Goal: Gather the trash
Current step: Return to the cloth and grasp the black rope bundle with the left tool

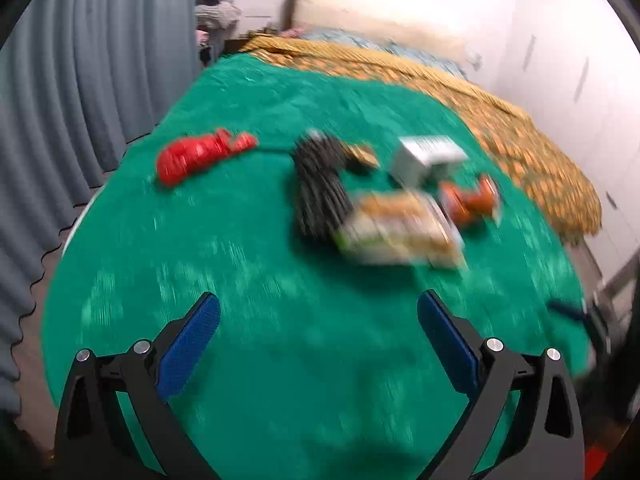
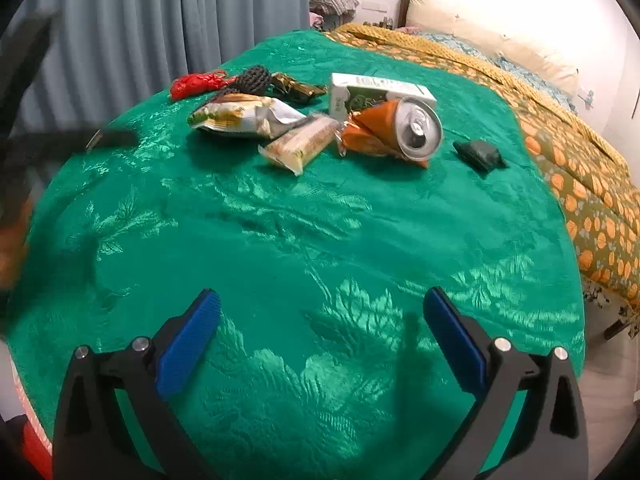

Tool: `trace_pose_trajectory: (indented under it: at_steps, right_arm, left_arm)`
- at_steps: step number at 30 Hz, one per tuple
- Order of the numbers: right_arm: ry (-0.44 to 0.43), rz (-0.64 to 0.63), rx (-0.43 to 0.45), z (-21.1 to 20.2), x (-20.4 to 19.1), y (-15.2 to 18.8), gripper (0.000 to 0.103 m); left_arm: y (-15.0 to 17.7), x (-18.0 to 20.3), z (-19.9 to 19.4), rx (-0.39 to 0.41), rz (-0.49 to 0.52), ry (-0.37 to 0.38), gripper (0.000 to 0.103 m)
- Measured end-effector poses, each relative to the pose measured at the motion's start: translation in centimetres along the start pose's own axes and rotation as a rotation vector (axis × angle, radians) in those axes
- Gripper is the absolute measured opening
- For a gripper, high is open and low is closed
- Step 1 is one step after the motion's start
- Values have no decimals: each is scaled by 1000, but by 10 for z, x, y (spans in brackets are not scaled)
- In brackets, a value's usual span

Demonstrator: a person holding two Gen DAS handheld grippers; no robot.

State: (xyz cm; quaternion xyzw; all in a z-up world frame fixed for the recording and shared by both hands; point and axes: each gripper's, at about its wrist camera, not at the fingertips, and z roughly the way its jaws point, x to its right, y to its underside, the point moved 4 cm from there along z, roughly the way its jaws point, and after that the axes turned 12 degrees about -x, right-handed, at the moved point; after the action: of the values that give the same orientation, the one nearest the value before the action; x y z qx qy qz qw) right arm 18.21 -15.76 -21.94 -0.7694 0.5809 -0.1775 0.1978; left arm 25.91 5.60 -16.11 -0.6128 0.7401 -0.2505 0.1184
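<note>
Trash pile (image 1: 384, 200) in left wrist view: blurred, mid green cloth (image 1: 260, 280), well ahead of left claw (image 1: 319, 320), right of its centreline. Claw spread, empty. We judge: steady first, then approach.

Right wrist view: crushed can (image 2: 416, 128), snack bags (image 2: 248, 116), box (image 2: 376, 88) well ahead of right claw (image 2: 322, 320), spread, empty. We'd take near bar wrapper (image 2: 300, 146) first.

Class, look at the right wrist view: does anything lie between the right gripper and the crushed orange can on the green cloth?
Nothing visible does. The right gripper is open over bare green cloth, and the crushed orange can lies beyond it. The snack wrappers lie left of the can, not in front of it.
</note>
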Motion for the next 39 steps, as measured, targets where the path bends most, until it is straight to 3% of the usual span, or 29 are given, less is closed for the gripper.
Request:
trace_pose_trajectory:
  at_steps: [3, 6, 12, 14, 23, 27, 30, 34, 36, 37, 39]
  right_arm:
    - [14, -5, -30, 6, -2, 0, 98]
    - [12, -1, -37, 7, -1, 1, 98]
    - [12, 38, -42, 9, 5, 1, 98]
    - [10, 40, -42, 8, 5, 2, 98]
    - [-6, 70, -36, 7, 10, 2, 98]
    - [-10, 80, -38, 7, 11, 2, 98]
    - [-14, 81, -40, 7, 11, 3, 98]
    - [-44, 108, -30, 6, 16, 4, 98]
    - [-68, 135, -18, 4, 21, 5, 98]
    - [-82, 152, -11, 3, 25, 5, 98]
    - [-99, 173, -15, 3, 29, 4, 98]
  left_arm:
    - [-34, -7, 14, 24, -27, 14, 98]
    - [-65, -6, 41, -5, -41, 26, 91]
    - [-83, -7, 81, -99, -77, 51, 60]
    - [-83, -4, 84, -108, -75, 88, 35]
    - [-55, -13, 21, -62, -24, 31, 33]
    - [-5, -9, -12, -105, 40, 27, 33]
    - [35, 7, -16, -152, 82, 41, 34]
    - [65, 28, -12, -159, 118, 31, 36]
    - [71, 38, -10, -127, 142, -12, 47]
    - [72, 40, -8, -120, 142, -19, 59]
    - [74, 41, -3, -102, 138, -37, 69]
